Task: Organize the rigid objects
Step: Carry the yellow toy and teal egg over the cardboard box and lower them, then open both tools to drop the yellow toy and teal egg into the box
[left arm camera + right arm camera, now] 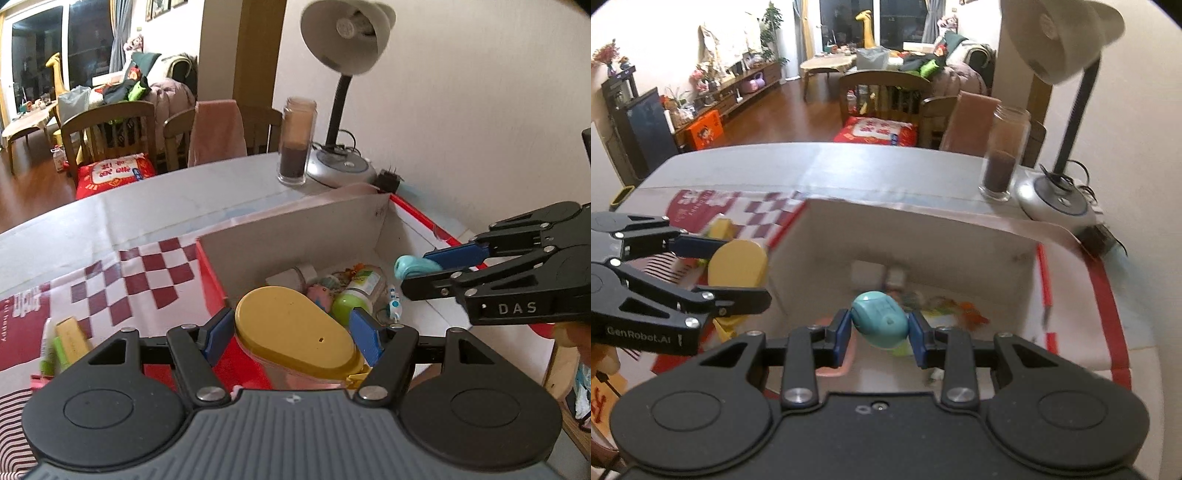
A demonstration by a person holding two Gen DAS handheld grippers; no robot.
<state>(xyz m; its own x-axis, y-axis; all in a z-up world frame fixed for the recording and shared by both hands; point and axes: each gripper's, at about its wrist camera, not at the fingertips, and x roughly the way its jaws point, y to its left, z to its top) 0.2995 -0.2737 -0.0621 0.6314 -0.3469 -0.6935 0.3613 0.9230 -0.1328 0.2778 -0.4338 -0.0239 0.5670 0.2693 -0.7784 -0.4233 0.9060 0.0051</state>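
Note:
My left gripper [291, 334] is shut on a yellow-lidded oval container [295, 332] and holds it over the near left corner of an open red-edged cardboard box [295, 229]. My right gripper [880, 328] is shut on a small teal egg-shaped object [880, 323] and holds it above the box's inside [960, 251]. In the left wrist view the right gripper [424, 271] comes in from the right with the teal object [406, 266]. In the right wrist view the left gripper [738, 266] holds the yellow container [738, 264] at the box's left wall. Small toys and a green-capped bottle [354, 295] lie in the box.
A glass jar [297, 140] with dark contents and a desk lamp [345, 37] stand behind the box by the wall. A red-and-white checkered sheet [129, 280] covers the table on the left, with a yellow-green item [70, 339] on it. Chairs [110, 133] stand beyond the table.

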